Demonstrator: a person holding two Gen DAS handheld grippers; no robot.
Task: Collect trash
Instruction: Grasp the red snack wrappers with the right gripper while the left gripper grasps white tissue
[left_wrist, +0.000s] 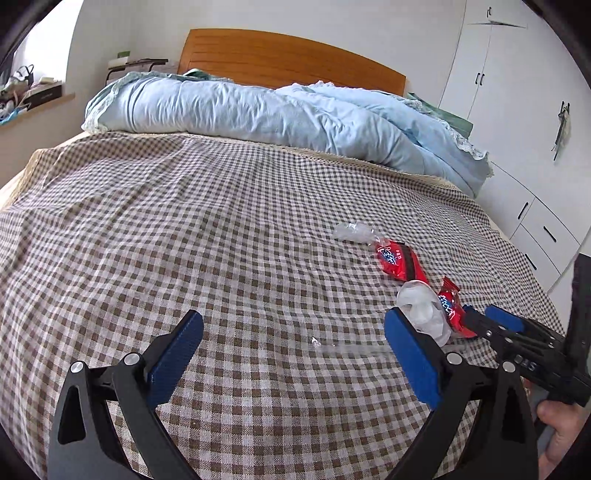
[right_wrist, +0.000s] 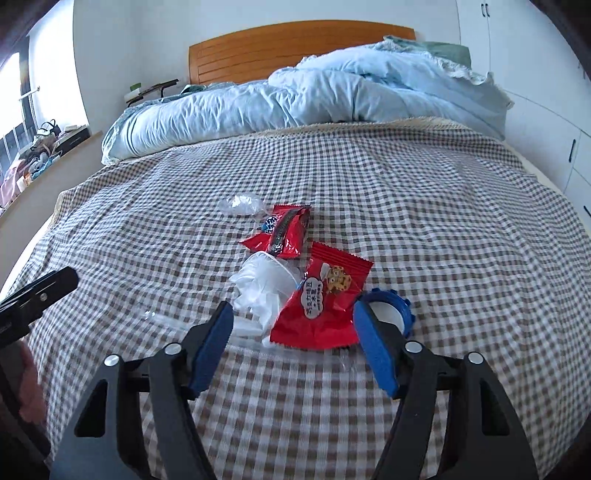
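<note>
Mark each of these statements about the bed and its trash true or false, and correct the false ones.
1. The trash lies on a checked bedspread. True.
2. Both red wrappers lie flat and unopened inside a bin. False: the red snack wrapper and the second red wrapper lie loose on the bedspread; no bin is in view.
3. The left gripper is open with nothing between its fingers. True.
4. The light blue quilt is spread over the trash. False: it is bunched up at the headboard end, away from the trash.
5. A blue ring lies beside the red snack wrapper. True.
6. The right gripper is clamped on the white crumpled plastic. False: its pads grip nothing.
</note>
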